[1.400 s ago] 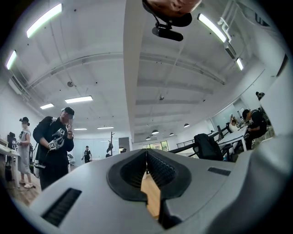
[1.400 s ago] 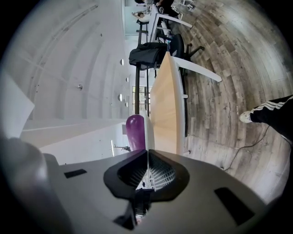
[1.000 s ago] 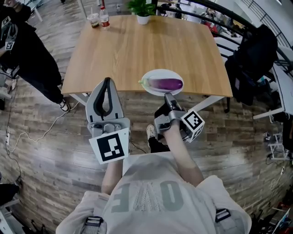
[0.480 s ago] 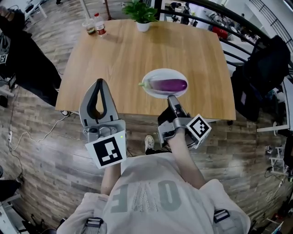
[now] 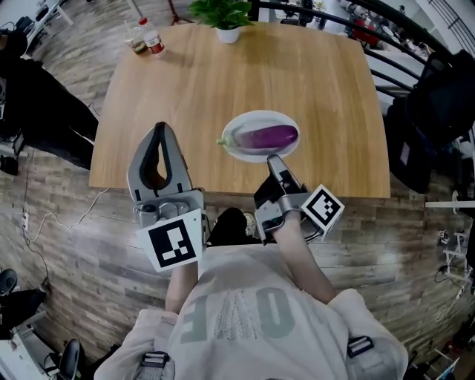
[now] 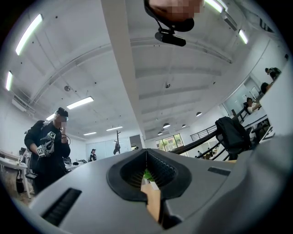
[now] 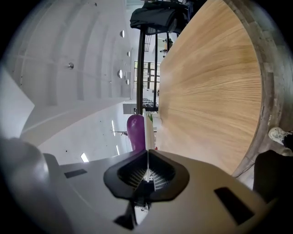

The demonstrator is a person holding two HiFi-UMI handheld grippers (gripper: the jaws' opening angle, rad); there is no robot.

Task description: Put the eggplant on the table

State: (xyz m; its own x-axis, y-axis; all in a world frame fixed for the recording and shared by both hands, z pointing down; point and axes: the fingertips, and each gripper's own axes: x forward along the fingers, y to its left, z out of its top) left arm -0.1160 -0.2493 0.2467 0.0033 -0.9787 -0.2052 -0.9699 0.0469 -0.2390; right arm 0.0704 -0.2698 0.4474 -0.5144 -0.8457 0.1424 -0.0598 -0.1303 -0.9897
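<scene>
Where the wearer's grey shirt [image 5: 237, 312] fills the bottom of the head view, two arms reach up the frame toward the table [image 5: 223, 82]. At lower left, the left claw [image 5: 160, 128] hangs over the table's near edge. Its tips are pressed together with nothing between them, and its own view shows only a sliver of wood and green leaves past the closed pads.

Just right of centre, the right claw [image 5: 273, 158] is rolled onto its side and clamped on the near rim of a white plate [image 5: 256, 116]. In the right gripper view that rim runs as a thin white line straight into the closed jaws. The plate sits over the near part of the table, inside its edge; whether it rests on the wood cannot be told.

The eggplant [image 5: 266, 136] lies lengthwise on the plate, with its green stem toward the left of the frame. It is not on the bare table.

At the far edge of the table, a potted plant [image 5: 223, 13] stands top centre, with a bottle [image 5: 151, 37] and a cup [image 5: 137, 43] beside each other at upper left. A person in black [image 5: 37, 104] stands on the wooden floor at the left. A dark jacket [image 5: 438, 111] hangs at the right.
</scene>
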